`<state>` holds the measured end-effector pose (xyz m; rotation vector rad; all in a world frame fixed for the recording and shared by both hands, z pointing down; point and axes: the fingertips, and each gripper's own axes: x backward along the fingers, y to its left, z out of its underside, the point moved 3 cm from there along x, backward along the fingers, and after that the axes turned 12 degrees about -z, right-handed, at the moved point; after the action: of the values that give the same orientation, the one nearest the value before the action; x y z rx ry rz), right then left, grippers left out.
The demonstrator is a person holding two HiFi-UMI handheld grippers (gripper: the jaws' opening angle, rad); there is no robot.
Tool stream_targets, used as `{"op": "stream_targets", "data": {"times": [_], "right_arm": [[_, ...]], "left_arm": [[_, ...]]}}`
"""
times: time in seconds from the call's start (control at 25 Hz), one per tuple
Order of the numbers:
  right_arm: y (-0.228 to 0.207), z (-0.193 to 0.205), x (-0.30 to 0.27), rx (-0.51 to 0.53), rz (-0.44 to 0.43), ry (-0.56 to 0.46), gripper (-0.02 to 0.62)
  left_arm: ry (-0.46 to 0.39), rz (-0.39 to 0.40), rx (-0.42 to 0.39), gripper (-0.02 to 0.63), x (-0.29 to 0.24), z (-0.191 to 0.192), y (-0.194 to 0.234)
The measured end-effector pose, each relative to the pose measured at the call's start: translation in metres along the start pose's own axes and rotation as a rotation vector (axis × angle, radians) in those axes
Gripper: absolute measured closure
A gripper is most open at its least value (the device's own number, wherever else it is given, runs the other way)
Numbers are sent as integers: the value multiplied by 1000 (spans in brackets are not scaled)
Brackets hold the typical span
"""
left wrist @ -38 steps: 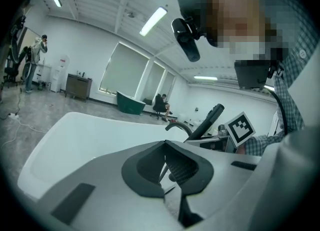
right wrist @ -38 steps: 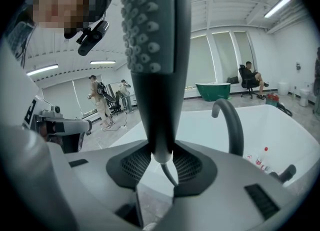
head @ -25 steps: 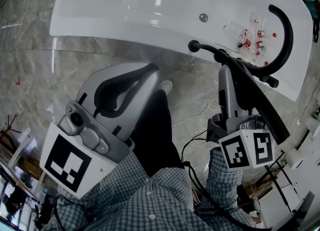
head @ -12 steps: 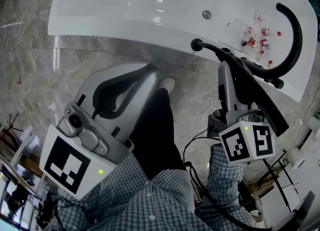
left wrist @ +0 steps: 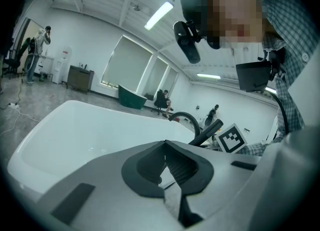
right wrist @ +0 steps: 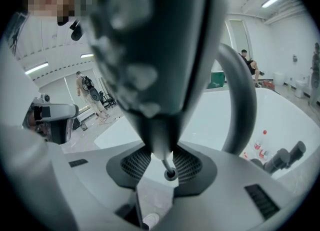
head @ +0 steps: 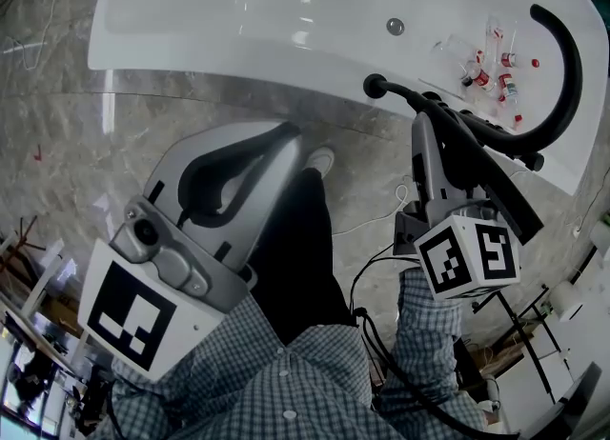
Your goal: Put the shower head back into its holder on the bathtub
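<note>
**Operator:** What has my right claw got?

**Spotter:** Your right claw (right wrist: pixel 161 157) is clamped on the shower head (right wrist: pixel 150 50), with the pads pressing on its narrow neck. The broad nozzle face rises back toward the claw's own camera. The thin end, with its small ring, pokes out just past the tips.

**Operator:** Where does that put it against the tub?

**Spotter:** The white bathtub (head: pixel 238 38) lies ahead of that claw and below it. The black curved spout (head: pixel 570 67) arches just to the claw's right. At the spout's foot there are dark fittings (right wrist: pixel 287 156) (I can't tell you which of them is the holder). Small red-capped bottles (head: pixel 491 71) lie on the tub's white surface beyond the tips.

**Operator:** And my left claw?

**Spotter:** Your left claw (head: pixel 286 131) is closed with its tips touching and nothing between them. You hold it well to the left of the right claw, above the grey veined floor (head: pixel 57 124) and pointing toward the tub.
</note>
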<state>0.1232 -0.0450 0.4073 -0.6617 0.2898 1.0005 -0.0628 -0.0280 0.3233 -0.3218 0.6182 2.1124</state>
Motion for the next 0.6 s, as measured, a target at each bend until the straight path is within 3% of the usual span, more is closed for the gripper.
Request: {"op": "stream_targets", "data": {"times": [0.6], "right_arm": [[-13, 27, -24, 8, 10, 79, 462]], "left_arm": [[15, -4, -2, 597, -5, 3, 2]]}}
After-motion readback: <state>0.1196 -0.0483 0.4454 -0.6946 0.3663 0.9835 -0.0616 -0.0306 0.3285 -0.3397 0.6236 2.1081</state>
